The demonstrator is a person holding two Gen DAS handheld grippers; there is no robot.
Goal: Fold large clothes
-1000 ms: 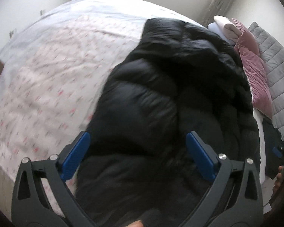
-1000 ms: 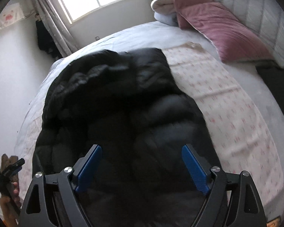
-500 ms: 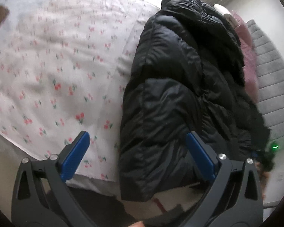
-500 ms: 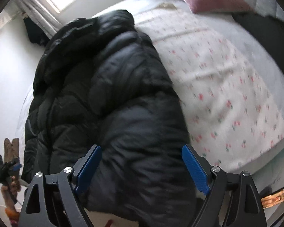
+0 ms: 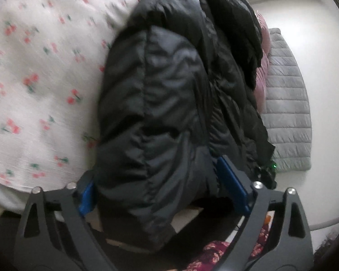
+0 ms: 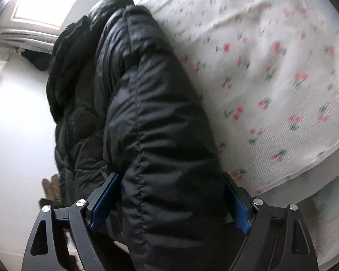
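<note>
Jacket [image 5: 169,103] hem is overhanging the bed [image 5: 34,90] edge, long axis running away; left tool [image 5: 156,192] is closing around it, right tool [image 6: 169,203] is straddling it, wide apart.

Black puffer jacket [image 5: 169,103]: quilted, slightly glossy synthetic cloth. Bed sheet [image 5: 45,79]: matt woven cotton-like cloth, cherry-printed. Headboard [image 5: 287,113]: grey quilted fabric.

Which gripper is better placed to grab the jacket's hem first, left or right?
Left, narrowly. Both the left gripper and right gripper straddle the black puffer jacket at the bed's edge, but the left's jaws are already closing around it; the right's stand wide.
</note>
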